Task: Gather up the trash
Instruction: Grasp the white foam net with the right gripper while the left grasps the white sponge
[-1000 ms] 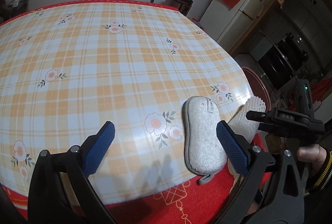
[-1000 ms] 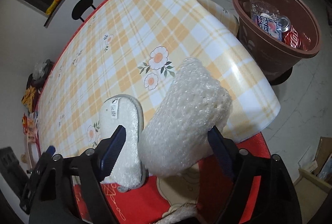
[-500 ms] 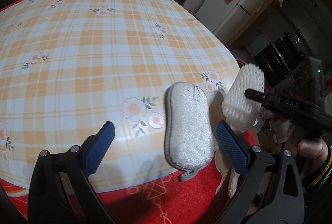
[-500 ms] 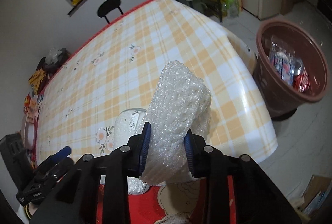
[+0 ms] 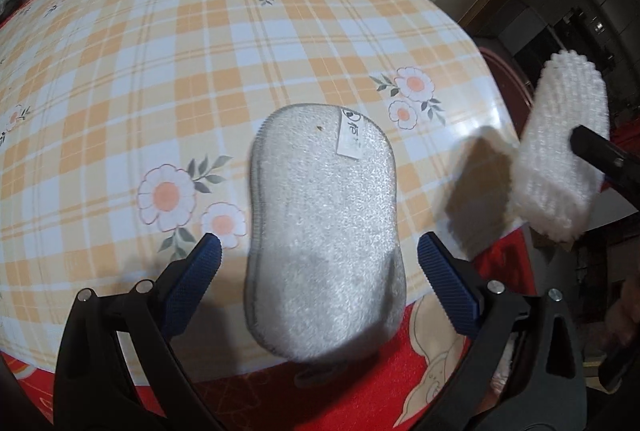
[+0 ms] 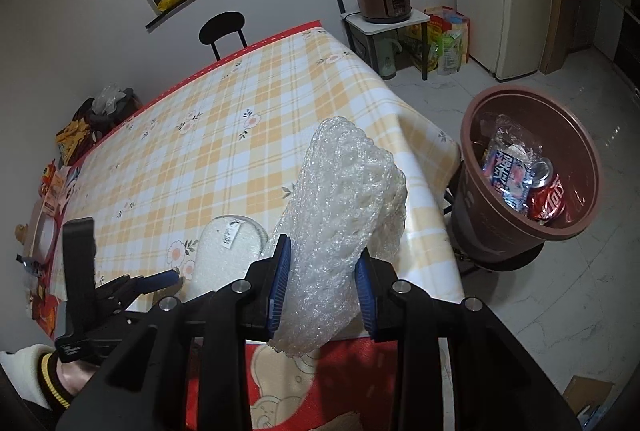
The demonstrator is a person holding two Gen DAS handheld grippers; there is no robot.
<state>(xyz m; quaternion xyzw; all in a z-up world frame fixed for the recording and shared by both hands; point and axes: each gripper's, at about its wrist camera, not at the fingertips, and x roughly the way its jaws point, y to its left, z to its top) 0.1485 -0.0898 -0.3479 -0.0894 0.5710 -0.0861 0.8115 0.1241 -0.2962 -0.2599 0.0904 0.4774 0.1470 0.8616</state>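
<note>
Foam: white bubble-textured wrap [image 6: 340,223], squeezed between the blue pads [image 6: 280,283] of the right gripper [image 6: 322,287], standing up and forward out of the jaws, lower end hanging just behind them.
Right gripper: jaws just closed in, now clamped on the foam wrap, lifted clear of the table [image 6: 248,135]; seen from the left view off to the right of the left gripper, wrap [image 5: 560,159] held above the table edge with its shadow on the cloth below.
Left gripper: [image 5: 320,263] jaws wide apart, pointing steeply down, blue pads [image 5: 192,283] on either side of the grey pad, not touching it as far as can be seen.
Grey pad: [image 5: 324,231] fuzzy, oblong sponge-like piece with a white label near its far end, lying flat at the near edge of the table, squarely between the left jaws; in the right view [image 6: 228,251] just left of the right gripper.
Cloth: orange-and-white check with flowers, over a red cover [image 5: 360,391] at the near edge, directly under both grippers.
Bin: brown round trash bin [image 6: 532,167] on the floor, ahead and to the right of the right gripper, beside the table corner; holds a red can [image 6: 548,191] and a printed wrapper [image 6: 508,167].
Hand: cuffed left hand [image 6: 72,379] gripping the left tool, far left of the right gripper.
</note>
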